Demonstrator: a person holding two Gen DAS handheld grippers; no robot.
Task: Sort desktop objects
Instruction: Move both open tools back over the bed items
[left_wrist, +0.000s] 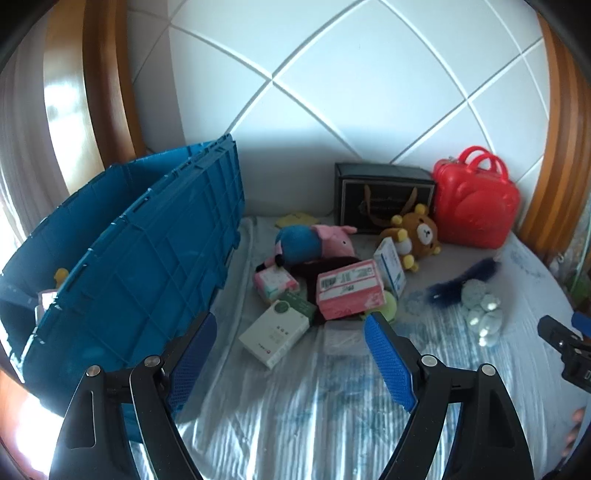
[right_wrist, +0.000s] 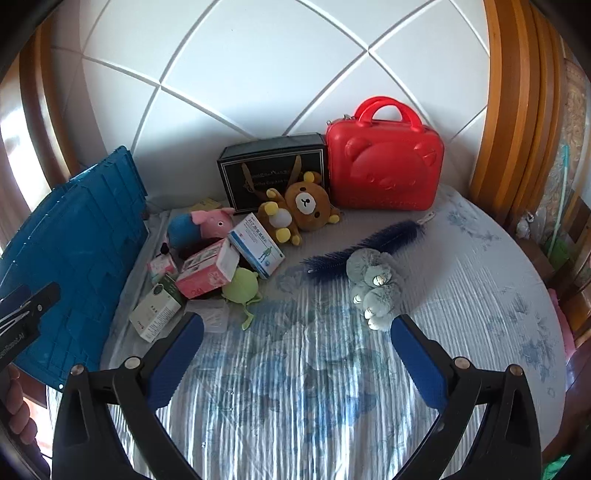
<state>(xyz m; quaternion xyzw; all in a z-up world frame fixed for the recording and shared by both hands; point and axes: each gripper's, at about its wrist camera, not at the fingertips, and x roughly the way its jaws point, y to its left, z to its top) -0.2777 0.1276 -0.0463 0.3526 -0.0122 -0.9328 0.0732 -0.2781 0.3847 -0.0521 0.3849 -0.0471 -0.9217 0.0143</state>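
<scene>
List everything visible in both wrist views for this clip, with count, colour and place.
Crate: one, blue, left on the bed.
Case: one, red, at the headboard.
Gift box: one, black, left of the case.
Bear plush: one, brown, before the gift box.
Pig plush: one, pink and blue, near the crate.
Boxes: pink, white-blue, white-green, piled centrally.
Frog toy: one, green, beside the pile.
Brush: one, dark blue, right of the pile.
Grey plush: one, below the brush.
Left gripper: open.
Right gripper: open.
</scene>
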